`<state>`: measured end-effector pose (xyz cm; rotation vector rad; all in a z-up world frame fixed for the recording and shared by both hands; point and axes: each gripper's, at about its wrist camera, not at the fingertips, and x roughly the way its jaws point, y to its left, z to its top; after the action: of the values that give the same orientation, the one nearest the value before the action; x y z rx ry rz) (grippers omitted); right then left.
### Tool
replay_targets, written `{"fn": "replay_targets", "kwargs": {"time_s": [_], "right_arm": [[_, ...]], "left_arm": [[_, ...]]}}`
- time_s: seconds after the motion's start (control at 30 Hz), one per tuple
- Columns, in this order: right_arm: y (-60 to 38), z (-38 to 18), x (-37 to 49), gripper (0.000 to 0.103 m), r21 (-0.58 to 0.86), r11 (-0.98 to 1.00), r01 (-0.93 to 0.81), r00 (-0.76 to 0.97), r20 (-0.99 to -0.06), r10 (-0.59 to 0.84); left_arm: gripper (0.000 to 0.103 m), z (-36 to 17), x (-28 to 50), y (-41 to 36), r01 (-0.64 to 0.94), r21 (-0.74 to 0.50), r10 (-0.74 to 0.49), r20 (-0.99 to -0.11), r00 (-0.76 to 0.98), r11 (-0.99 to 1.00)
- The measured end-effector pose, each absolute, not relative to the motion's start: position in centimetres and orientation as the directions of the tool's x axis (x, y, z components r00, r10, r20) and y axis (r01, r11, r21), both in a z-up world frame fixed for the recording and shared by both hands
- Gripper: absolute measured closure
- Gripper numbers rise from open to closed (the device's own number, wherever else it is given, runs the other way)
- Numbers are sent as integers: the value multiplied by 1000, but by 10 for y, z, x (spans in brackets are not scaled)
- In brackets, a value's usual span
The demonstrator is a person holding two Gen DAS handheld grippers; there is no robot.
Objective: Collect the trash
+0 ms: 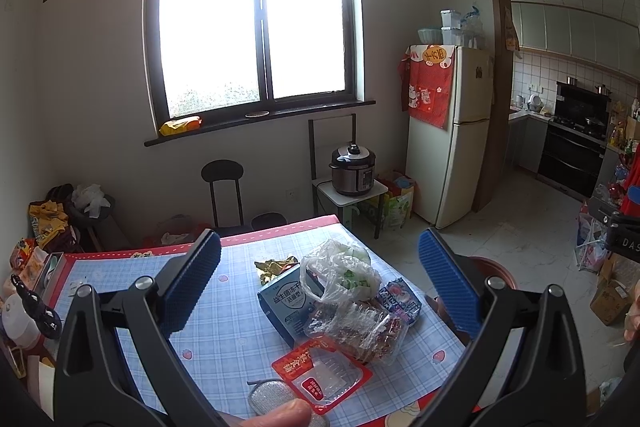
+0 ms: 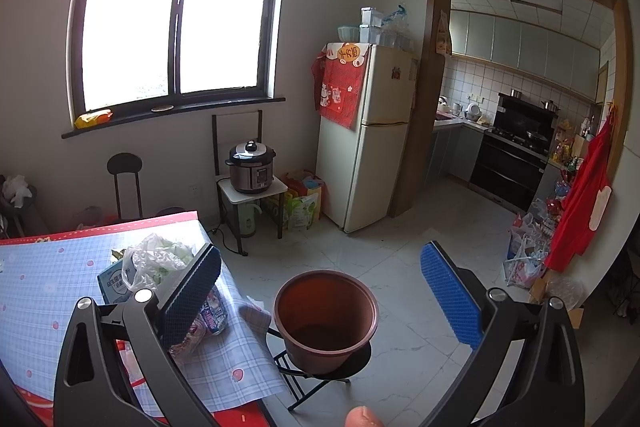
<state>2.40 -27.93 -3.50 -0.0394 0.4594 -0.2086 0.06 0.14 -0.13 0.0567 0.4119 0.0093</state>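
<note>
We are looking over a trash heap near the right edge of the counter [image 1: 132,283]: thin plastic bag [image 1: 340,273], blue carton [image 1: 290,305], crinkled clear wrapper [image 1: 360,327], red-labelled tray [image 1: 322,371].

- All likely light. Bag and wrapper are looking soft and slippery, so we are judging a pinch on bunched film best. Carton stiffer; take it across its narrow sides.
- Brown bucket [image 2: 326,315] is sitting on a stool just beside the counter, apparently empty.
- Left claw [image 1: 320,283] is hovering above the heap, jaws spread wide, holding nothing.
- Right claw [image 2: 320,297] is pointing over the bucket, also wide open and empty.
</note>
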Motion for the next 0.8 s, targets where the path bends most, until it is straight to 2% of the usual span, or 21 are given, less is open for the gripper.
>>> {"fn": "replay_targets", "kwargs": {"time_s": [0.8], "right_arm": [[-278,-31,23,5,-88,980,181,876,-438,-201]], "left_arm": [[5,6,-5,11,-6,49,25,-401,916,999]]}}
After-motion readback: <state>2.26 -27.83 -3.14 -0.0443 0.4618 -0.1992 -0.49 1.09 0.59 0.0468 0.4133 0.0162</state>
